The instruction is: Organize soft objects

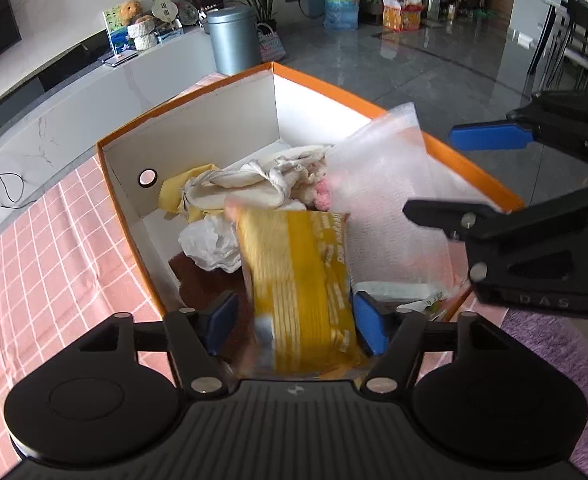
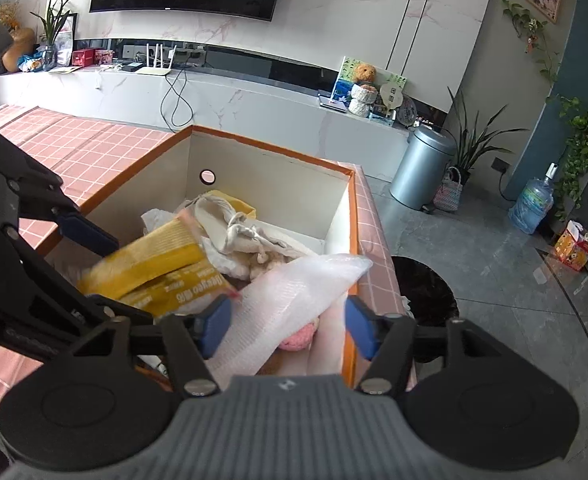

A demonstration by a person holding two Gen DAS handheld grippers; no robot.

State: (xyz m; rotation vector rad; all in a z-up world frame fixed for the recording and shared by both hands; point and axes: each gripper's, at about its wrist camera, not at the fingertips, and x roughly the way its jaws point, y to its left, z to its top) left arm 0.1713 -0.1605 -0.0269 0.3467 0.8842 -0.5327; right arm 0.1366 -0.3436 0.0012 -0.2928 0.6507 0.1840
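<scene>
**Both grippers spread over the orange box**

The left gripper (image 1: pixel 294 320) tilts steeply down over the near end of the orange box (image 1: pixel 126 216), its blue pads spread wide. A yellow packet (image 1: pixel 297 280) lies blurred between them, touching neither pad, so the fingers are released. The right gripper (image 2: pixel 288 324) points down at a gentler slant from the box's other side, jaws parted as well; a white foam sheet (image 2: pixel 294 292) lies between its pads without being pressed.

The box stands on a pink checked tablecloth (image 1: pixel 42 264) and has white inner walls with a round hole in one end. Inside lie a cream drawstring cloth bag (image 1: pixel 254 180), a yellow cloth (image 1: pixel 174 192) beneath it toward the hole, a crumpled white plastic bag (image 1: pixel 210 244), and something pink and fluffy (image 1: pixel 321 196) beside the foam. The foam sheet leans against the box's long wall, its top edge rising above the rim. The yellow packet rests tilted over the heap, its far end raised.
</scene>
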